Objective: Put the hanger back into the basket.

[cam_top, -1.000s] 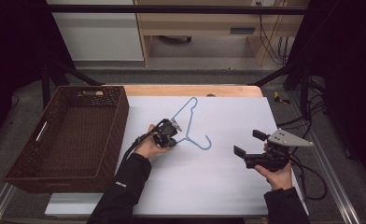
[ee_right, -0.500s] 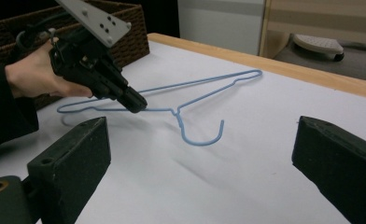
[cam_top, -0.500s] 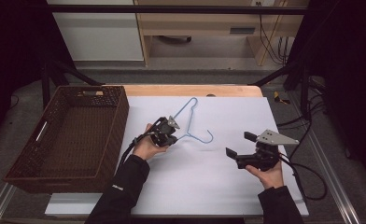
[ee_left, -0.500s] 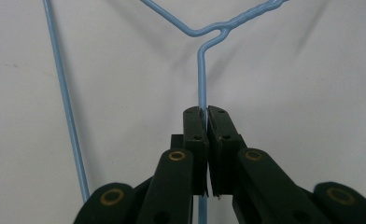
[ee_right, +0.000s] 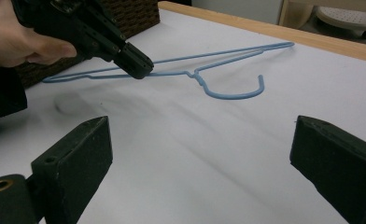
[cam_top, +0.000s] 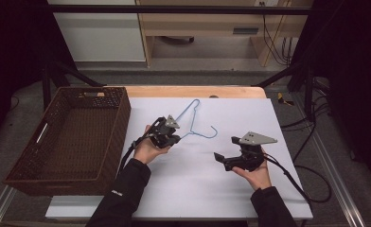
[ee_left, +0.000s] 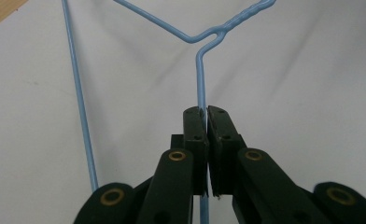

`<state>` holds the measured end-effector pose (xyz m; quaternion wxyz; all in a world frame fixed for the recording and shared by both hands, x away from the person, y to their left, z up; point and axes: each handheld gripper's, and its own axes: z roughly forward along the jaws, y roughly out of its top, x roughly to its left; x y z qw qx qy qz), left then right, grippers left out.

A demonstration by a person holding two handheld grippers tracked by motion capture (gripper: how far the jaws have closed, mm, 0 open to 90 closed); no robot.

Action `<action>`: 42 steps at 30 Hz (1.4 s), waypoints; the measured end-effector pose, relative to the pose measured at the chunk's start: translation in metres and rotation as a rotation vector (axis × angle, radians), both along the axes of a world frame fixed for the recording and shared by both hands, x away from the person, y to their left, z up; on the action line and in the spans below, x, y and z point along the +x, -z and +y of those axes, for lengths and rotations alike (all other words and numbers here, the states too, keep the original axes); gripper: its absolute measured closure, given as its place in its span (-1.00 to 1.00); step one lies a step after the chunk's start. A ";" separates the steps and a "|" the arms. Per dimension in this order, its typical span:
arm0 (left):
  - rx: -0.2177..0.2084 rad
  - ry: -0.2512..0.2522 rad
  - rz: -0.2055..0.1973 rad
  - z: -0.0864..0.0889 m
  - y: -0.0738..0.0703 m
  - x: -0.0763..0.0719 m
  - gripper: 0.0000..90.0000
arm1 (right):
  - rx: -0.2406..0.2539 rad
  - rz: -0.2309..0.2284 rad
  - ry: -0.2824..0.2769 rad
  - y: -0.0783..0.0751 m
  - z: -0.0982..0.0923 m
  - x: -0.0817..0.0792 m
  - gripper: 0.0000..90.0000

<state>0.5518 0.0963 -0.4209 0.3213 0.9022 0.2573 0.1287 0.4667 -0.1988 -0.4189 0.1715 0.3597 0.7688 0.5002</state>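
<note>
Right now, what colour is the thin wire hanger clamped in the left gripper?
Light blue wire hanger, clearest in the left gripper view, pinched by the left gripper.

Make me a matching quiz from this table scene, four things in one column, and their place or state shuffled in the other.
1. hanger
2. basket
3. left gripper
4. right gripper

A. jaws wide apart, nothing between them
B. brown wicker, at the table's left
C. blue wire, gripped on one arm
D. shut on a thin wire

Pairs: 1-C, 2-B, 3-D, 4-A
</note>
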 end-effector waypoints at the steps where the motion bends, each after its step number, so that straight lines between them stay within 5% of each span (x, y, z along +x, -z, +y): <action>1: -0.001 -0.002 -0.002 0.000 0.000 0.000 0.94 | 0.001 0.003 -0.001 0.001 0.002 0.001 -0.86; 11: -0.048 -0.019 -0.010 0.003 -0.006 -0.003 0.94 | -0.022 0.032 -0.021 0.013 0.019 0.011 -0.82; 24: -0.057 -0.016 -0.014 0.003 -0.008 -0.005 0.94 | -0.009 0.053 -0.020 0.027 0.037 0.030 -0.66; 42: -0.077 -0.007 -0.015 0.002 -0.007 -0.009 0.94 | 0.036 0.026 0.028 0.037 0.056 0.051 -0.31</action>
